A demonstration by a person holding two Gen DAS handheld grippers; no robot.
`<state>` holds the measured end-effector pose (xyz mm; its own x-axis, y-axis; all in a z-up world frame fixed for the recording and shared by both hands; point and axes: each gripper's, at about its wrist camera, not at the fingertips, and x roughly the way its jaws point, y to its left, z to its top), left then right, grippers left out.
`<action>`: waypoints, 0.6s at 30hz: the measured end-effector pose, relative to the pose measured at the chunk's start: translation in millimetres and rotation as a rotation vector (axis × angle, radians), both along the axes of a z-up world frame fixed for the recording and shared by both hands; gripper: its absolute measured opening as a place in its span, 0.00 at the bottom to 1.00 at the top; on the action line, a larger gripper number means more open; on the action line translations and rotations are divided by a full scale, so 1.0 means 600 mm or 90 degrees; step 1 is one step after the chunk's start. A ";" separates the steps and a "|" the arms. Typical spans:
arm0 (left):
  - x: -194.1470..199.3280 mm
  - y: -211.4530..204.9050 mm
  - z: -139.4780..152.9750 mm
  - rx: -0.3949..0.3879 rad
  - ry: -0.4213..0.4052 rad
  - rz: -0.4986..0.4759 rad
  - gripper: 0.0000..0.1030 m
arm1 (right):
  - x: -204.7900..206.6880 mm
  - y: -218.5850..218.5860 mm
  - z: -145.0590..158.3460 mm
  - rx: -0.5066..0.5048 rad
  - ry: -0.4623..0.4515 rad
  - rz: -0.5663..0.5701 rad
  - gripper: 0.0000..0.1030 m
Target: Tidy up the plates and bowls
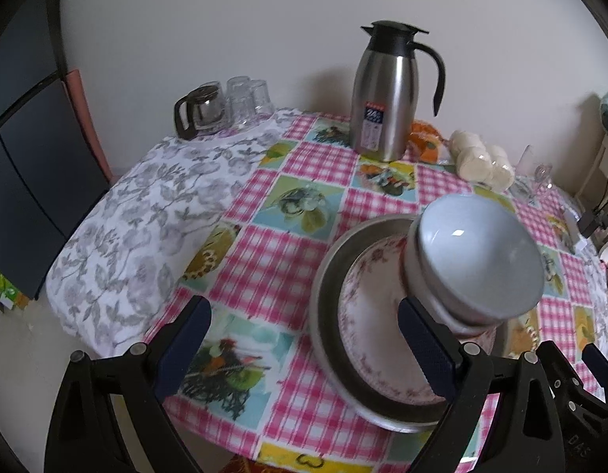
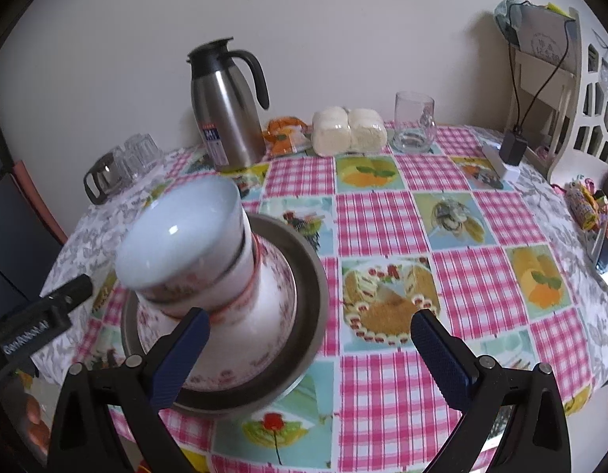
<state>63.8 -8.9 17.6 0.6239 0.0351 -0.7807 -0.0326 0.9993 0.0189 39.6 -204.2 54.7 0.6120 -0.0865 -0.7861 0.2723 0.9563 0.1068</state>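
1. Left edge of round table (image 1: 233, 213): one grey floral cloth (image 1: 146, 213) draped over the pink checked tablecloth (image 2: 382, 216).
2. Rear left, on the floral cloth: one glass coffee pot (image 1: 199, 112) with a black handle; beside it a cluster of upturned clear tumblers (image 1: 248, 96), at least three, exact count unclear.
3. Left gripper (image 1: 304, 341): both blue-padded fingers spread wide, nothing between them. Right finger overlaps the stack in view; contact cannot be confirmed.
4. Rear centre: one steel thermos jug (image 1: 382, 90), upright, black lid and handle, near the wall.
5. Task stack, near the front edge of the table, between the two grippers: one metal tray (image 2: 307, 276) at the bottom, one floral-rimmed plate (image 2: 264, 339) in it, then nested bowls. Top one is a white bowl (image 2: 185, 232); at least two bowls (image 2: 209, 295) show beneath it, count uncertain from blur.
6. Right of the jug: one orange packet (image 2: 284, 134), then one clear bag of buns (image 2: 347, 130), two pale rolls facing the right camera.
7. Further right: one empty glass mug (image 2: 414, 122), upright.
8. Right gripper (image 2: 309, 341): fingers wide apart, holding nothing, just right of the stack.
9. Far right edge: one small black adapter (image 2: 514, 146) with cable, one white lattice chair (image 2: 587, 118).
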 end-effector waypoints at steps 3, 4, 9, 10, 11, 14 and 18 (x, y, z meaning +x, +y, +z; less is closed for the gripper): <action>-0.011 0.004 -0.012 -0.004 0.020 -0.012 0.93 | -0.011 0.002 -0.013 -0.002 0.013 0.001 1.00; -0.016 0.004 -0.016 -0.003 0.025 -0.016 0.93 | -0.014 0.003 -0.016 -0.003 0.016 0.001 1.00; -0.040 -0.004 -0.034 0.021 0.043 -0.039 0.93 | -0.033 0.010 -0.028 -0.007 0.027 0.004 1.00; -0.045 -0.005 -0.038 0.023 0.049 -0.042 0.93 | -0.037 0.012 -0.031 -0.008 0.030 0.005 1.00; -0.048 -0.005 -0.041 0.024 0.054 -0.044 0.93 | -0.042 0.014 -0.033 -0.009 0.032 0.005 1.00; -0.061 -0.006 -0.051 0.025 0.066 -0.053 0.93 | -0.054 0.016 -0.040 -0.010 0.037 0.005 1.00; -0.080 -0.012 -0.060 0.041 0.079 -0.062 0.93 | -0.071 0.019 -0.051 -0.011 0.047 0.006 1.00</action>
<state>15.7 -16.2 -18.4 0.5258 0.0324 -0.8500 0.0708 0.9941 0.0816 -2.7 -192.8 24.3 0.5537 -0.0952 -0.8272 0.2705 0.9601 0.0705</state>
